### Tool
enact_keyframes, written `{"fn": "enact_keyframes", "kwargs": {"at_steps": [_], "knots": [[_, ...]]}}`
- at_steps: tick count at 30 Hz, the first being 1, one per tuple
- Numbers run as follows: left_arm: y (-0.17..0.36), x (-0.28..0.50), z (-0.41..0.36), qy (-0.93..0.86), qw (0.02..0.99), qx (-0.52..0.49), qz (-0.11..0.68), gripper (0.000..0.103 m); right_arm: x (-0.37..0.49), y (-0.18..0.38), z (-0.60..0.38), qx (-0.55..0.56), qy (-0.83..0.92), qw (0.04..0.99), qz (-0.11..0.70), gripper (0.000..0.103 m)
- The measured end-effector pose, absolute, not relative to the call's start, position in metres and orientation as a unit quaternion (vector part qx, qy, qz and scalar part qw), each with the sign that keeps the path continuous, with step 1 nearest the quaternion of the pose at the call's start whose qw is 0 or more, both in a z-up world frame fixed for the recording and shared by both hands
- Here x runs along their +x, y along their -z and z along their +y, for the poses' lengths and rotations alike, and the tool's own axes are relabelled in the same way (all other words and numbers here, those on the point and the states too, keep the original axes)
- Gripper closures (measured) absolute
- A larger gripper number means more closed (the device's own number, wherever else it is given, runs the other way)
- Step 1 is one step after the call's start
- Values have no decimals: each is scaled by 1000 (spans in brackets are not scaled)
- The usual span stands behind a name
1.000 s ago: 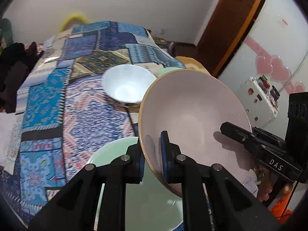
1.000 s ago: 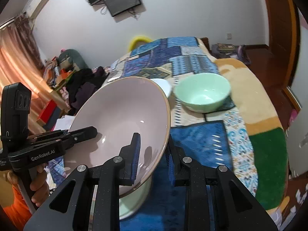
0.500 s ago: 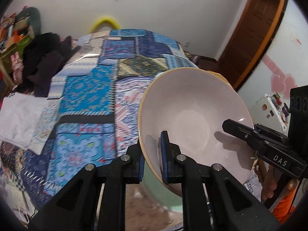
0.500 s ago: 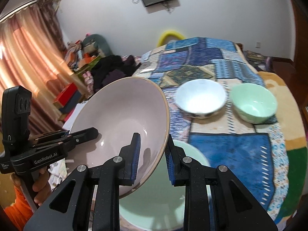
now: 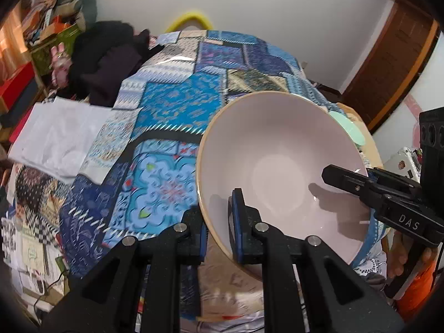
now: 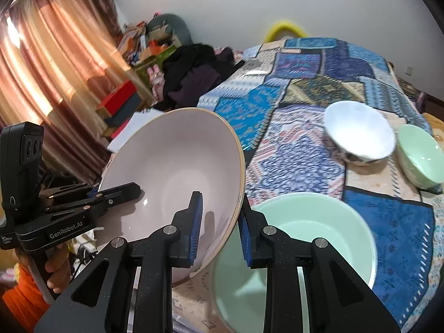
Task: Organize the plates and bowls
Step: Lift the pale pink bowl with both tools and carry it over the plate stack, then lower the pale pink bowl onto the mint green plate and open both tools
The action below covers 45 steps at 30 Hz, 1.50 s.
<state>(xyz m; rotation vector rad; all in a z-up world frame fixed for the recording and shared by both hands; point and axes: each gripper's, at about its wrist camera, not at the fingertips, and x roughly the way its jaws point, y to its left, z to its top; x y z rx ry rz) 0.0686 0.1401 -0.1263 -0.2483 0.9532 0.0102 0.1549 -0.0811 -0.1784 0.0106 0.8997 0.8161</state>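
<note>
Both claws have hold of the same big pink bowl [image 5: 280, 166], which is off the bed and tipped up on its side, its hollow facing the person. The left claw [image 5: 217, 233] is pinched onto the near rim, one blue-padded finger inside the bowl and the other outside, and the right claw [image 6: 219, 227] clamps the opposite rim the same way; in the left wrist view the right claw's black fingers [image 5: 349, 179] reach in over the far edge. Just below and to the right of the pink bowl, in the right wrist view, a large pale green bowl [image 6: 302, 252] sits on the patchwork bedspread [image 6: 299, 88] close to the near edge of the bed. Farther up the bedspread from that green bowl stands a white bowl [image 6: 359, 133], and right beside the white bowl, toward the bed's right edge, a small green bowl [image 6: 420, 155]; the two look to be touching or nearly so. Past the pink bowl's left side there is a heap of dark clothes [image 6: 194, 69] and a folded white cloth [image 5: 55, 138] next to the bed.
</note>
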Motion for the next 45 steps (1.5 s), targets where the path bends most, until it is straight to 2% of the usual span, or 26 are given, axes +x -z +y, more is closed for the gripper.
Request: {"fn": "enact_keyframes", "kwargs": {"at_steps": [11,25,35,45], "knots": [[168,48,178,-35,858,-154,488,88,149,210,-38,-31,-404,790,461,81],[213,43,190,-52,835,-172,520,88,151,238,-25,-48,-402,771,491,81],[210,48,187,-60,840,-149,519,88,152,228,-30,-58,-402,781,473,80],[168,46,189,-80,855,-123,497,83,152,202,-56,-58,-391,807,438,80]]}}
